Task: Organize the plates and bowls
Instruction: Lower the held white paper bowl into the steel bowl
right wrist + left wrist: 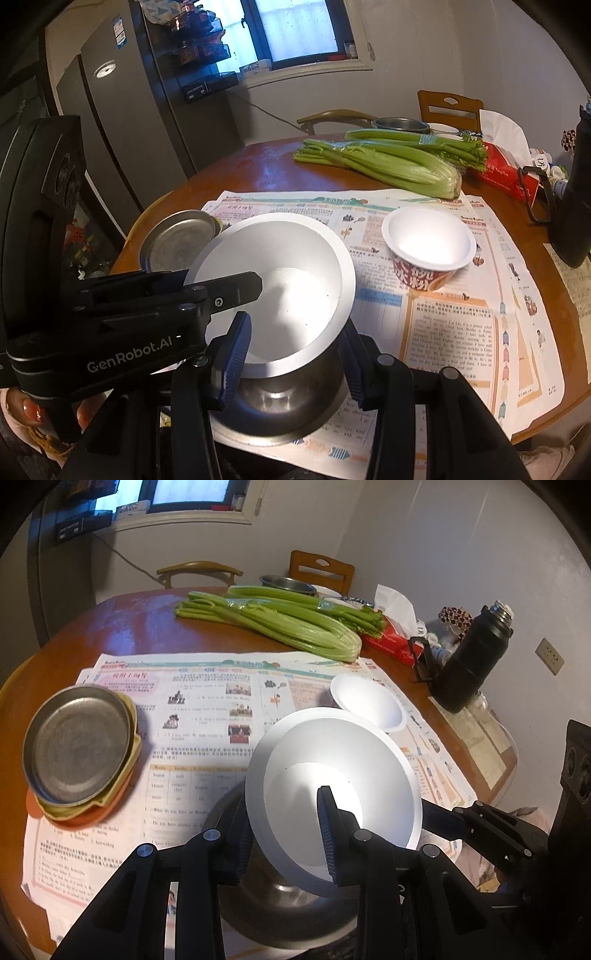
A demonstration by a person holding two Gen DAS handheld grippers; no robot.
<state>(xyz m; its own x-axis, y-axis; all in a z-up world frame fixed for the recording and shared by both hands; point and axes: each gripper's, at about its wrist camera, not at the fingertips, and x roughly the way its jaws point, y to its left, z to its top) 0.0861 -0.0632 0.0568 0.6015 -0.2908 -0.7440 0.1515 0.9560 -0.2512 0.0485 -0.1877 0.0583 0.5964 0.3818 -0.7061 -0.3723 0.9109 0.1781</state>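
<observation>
Round wooden table (147, 624), newspaper (207, 709) spread over it. On the paper we note a steel bowl (280, 406). Over it hangs the white bowl (332, 771), tilted. Left gripper (286, 834) clamps its rim; right gripper (295, 354) pinches the opposite wall.

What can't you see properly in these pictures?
- Metal bowl, left wrist view: mostly hidden under the white bowl and the left gripper.
- Plates stacked beneath the metal plate, left wrist view: only edges show.
- Newspaper print, both views: too small to read.
- Black flask, right wrist view: cut off by the edge.
</observation>
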